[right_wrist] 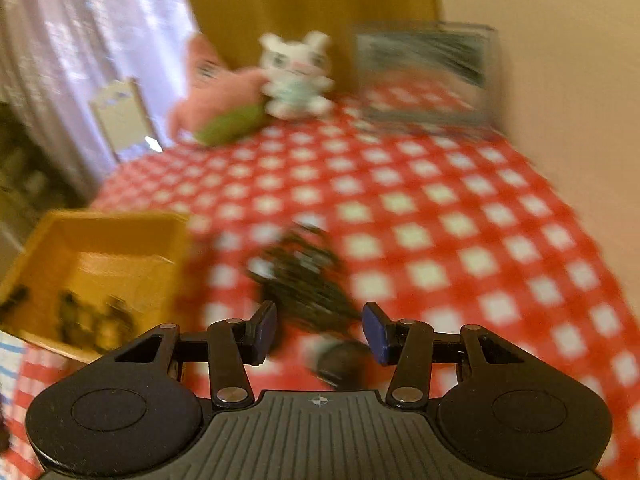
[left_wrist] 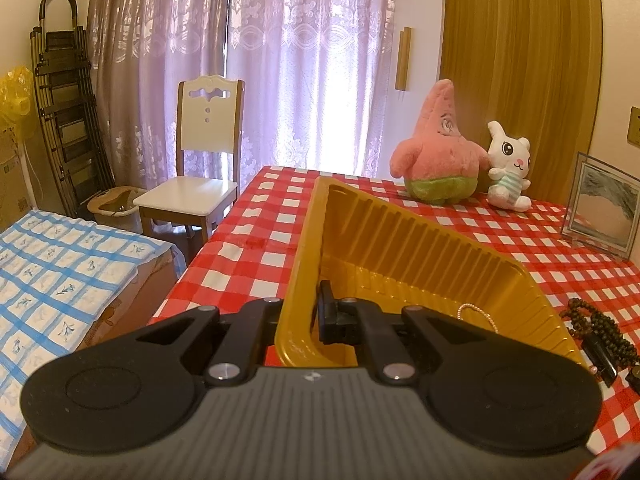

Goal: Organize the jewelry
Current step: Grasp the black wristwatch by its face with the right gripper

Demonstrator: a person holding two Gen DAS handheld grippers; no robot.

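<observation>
Left gripper (left_wrist: 308,320): jaws clamped on the near rim of the yellow tray (left_wrist: 400,232), tilting it up; a pearl strand (left_wrist: 474,314) lies inside, right of the jaws. Right gripper (right_wrist: 319,330): jaws about half open, empty, over the dark bead pile (right_wrist: 308,280) just ahead. Judgement: straddle the pile, close low, keep the tray steady. Beyond: red-checked counter (right_wrist: 440,200), plush toys (left_wrist: 440,148), glass frame (left_wrist: 600,208), curtains, chair.
</observation>
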